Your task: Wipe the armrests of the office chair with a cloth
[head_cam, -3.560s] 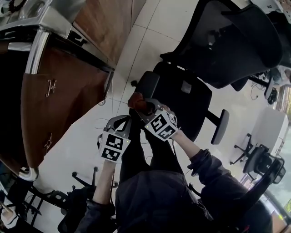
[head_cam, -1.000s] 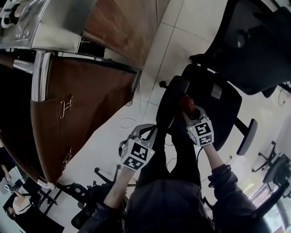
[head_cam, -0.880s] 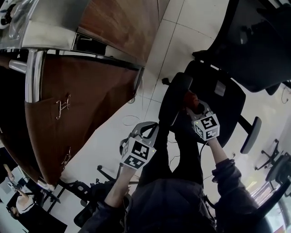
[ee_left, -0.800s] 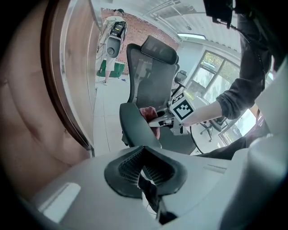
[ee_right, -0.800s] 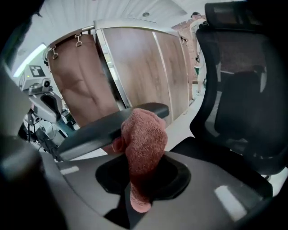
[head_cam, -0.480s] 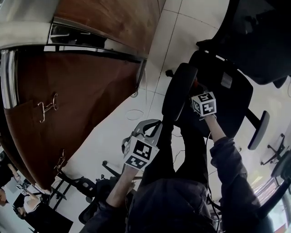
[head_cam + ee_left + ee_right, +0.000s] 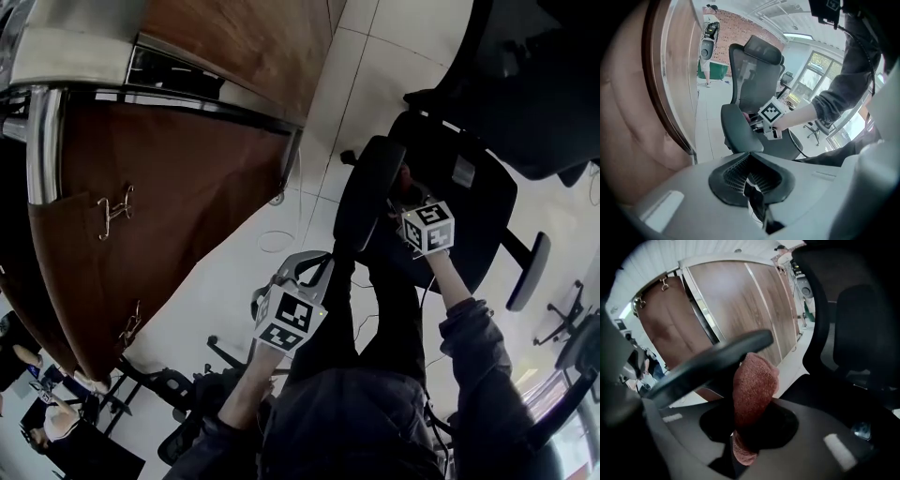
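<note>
Back along the armrest slides my right claw, clamped on the cloth to rub its edge; left claw idles closed, empty.

This is an office. In the head view a black mesh-backed office chair stands at 1 o'clock on a pale tiled floor. More swivel chairs on wheeled bases sit at 4 o'clock and 7 o'clock. Wood-panelled cabinets with metal trim fill 10 o'clock. The left gripper view shows large windows and a ceiling panel light.
</note>
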Available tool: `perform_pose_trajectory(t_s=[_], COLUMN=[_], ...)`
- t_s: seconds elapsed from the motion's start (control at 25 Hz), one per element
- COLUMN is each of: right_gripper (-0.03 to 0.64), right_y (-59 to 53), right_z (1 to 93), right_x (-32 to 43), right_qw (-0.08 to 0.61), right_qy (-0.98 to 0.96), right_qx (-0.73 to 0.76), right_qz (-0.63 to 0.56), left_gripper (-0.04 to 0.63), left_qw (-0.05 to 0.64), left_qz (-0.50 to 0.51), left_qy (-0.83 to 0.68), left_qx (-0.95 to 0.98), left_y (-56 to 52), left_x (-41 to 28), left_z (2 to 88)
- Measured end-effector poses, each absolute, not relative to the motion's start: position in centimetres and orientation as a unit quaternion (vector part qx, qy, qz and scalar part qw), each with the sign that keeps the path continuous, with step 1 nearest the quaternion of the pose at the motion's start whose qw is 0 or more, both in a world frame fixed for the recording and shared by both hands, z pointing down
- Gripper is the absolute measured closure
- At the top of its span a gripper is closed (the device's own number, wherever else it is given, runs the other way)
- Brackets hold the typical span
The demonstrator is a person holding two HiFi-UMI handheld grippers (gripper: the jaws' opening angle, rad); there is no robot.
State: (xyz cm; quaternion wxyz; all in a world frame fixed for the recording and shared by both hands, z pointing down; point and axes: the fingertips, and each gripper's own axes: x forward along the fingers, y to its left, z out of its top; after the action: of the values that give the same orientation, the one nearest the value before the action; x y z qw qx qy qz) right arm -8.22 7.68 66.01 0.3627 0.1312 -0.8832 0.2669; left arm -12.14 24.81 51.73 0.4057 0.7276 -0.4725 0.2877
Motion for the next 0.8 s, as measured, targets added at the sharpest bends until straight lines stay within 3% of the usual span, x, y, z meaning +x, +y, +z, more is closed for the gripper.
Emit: perform_pose_trajectory(t_s=[0.32,0.8], right_gripper=[0.526,0.526], right_y=[8.0,7.7], right_z=[61.3,73.1], right_x=[-6.9,-8.8], right_qw=[0.338,0.407], right_qy=[-0.894,-0.855], right_qx=[0.139,0.146], right_qz=[0.259,0.285], left_gripper=[0.580,0.580], left_qw=[0.398,0.408], left_qz=[0.271,0.280], left_qy=[-0.483,-0.484], left_qx=[0.731,0.722], left_y=[23.5,24.9], left_x=[-12.5,-12.8], left_z=[50.8,52.3])
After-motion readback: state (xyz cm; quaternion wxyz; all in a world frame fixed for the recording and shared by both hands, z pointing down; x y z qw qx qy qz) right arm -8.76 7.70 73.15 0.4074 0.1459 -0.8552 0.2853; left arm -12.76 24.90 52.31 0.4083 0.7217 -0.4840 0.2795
